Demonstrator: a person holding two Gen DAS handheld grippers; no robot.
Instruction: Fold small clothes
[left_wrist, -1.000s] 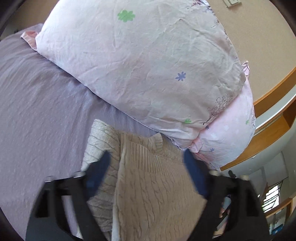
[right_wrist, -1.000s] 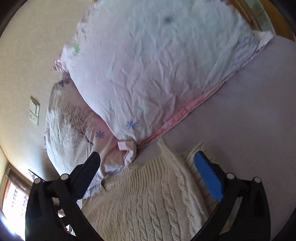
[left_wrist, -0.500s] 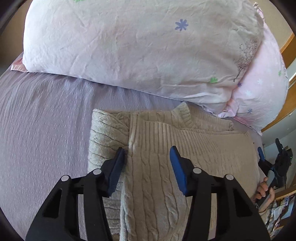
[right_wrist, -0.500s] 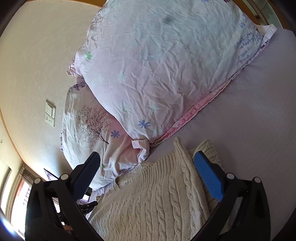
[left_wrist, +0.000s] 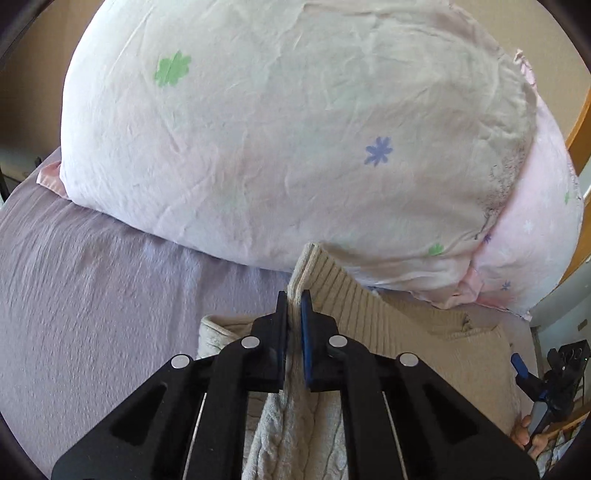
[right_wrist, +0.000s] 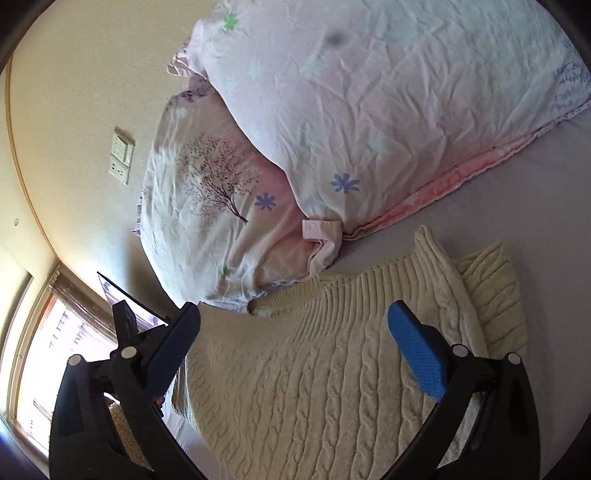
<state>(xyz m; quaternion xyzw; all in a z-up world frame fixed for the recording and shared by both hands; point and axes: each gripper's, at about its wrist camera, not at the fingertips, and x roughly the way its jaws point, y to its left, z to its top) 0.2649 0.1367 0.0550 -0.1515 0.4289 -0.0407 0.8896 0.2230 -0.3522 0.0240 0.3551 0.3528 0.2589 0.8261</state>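
A cream cable-knit sweater (left_wrist: 417, 332) lies on the lavender bed sheet (left_wrist: 92, 295), partly folded. My left gripper (left_wrist: 294, 299) is shut on the sweater's folded left edge near the ribbed hem and lifts it into a peak. In the right wrist view the sweater (right_wrist: 332, 369) spreads below my right gripper (right_wrist: 295, 325), which is open and hovers over the knit with nothing between its blue pads (right_wrist: 417, 350). The right gripper also shows small at the far right of the left wrist view (left_wrist: 532, 380).
Two pale pink flower-print pillows (left_wrist: 295, 140) are stacked right behind the sweater, also in the right wrist view (right_wrist: 369, 110). A beige wall with a switch plate (right_wrist: 122, 158) and a bright window (right_wrist: 40, 350) lie beyond. A wooden headboard edge (left_wrist: 580, 125) is at right.
My left gripper has closed on the sweater's folded edge and raised it toward the pillow. The right gripper stays open and has shifted slightly over the sweater.
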